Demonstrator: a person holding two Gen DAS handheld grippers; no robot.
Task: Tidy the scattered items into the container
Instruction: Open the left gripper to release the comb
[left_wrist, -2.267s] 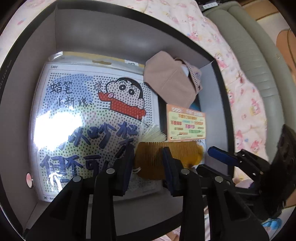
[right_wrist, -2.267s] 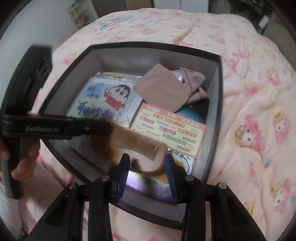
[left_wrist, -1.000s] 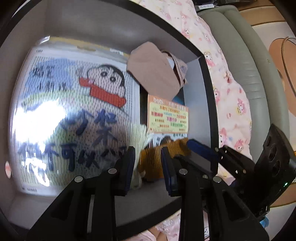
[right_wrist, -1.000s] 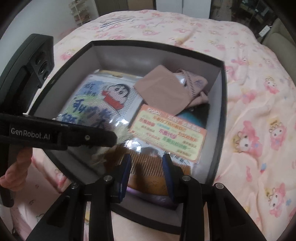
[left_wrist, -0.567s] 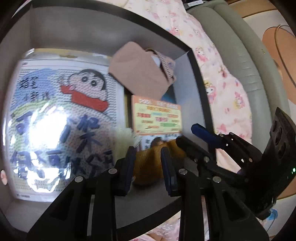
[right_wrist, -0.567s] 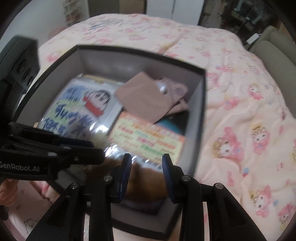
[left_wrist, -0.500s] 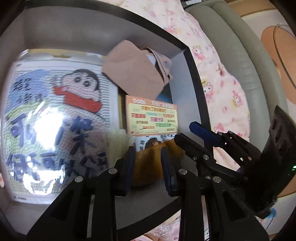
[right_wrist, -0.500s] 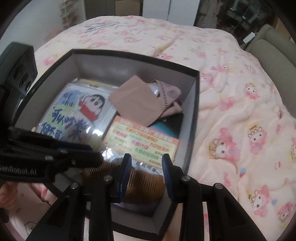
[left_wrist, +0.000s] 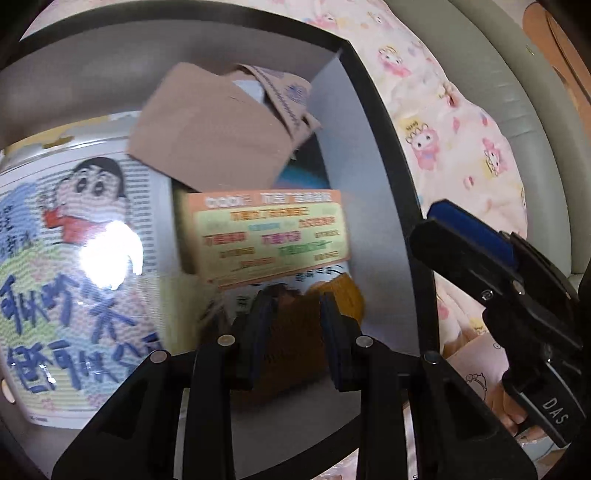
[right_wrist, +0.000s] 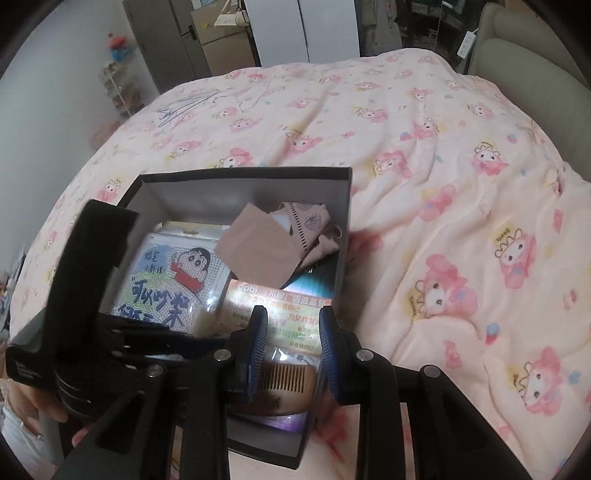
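Note:
A brown wooden comb (left_wrist: 295, 332) (right_wrist: 288, 380) is low in the near right corner of the black box (right_wrist: 240, 171), which has grey inner walls (left_wrist: 351, 184). My left gripper (left_wrist: 295, 299) is shut on the comb, blurred by motion. My right gripper (right_wrist: 291, 317) hangs above the box's near edge with its jaws closing and nothing between them; the comb shows far below the gap. In the left wrist view the right gripper (left_wrist: 439, 225) sits outside the box's right wall.
The box holds a cartoon-print pack (right_wrist: 173, 280), an orange card (left_wrist: 269, 236), a folded brown cloth (right_wrist: 258, 243) and a patterned cloth (right_wrist: 310, 221). It rests on a pink printed bedspread (right_wrist: 406, 166). A grey-green sofa (left_wrist: 535, 110) lies to the right. A hand (right_wrist: 22, 406) holds the left gripper.
The left gripper has carried the comb rightwards to the box's near right corner. The right gripper has drawn back and up out of the box, its jaws narrower.

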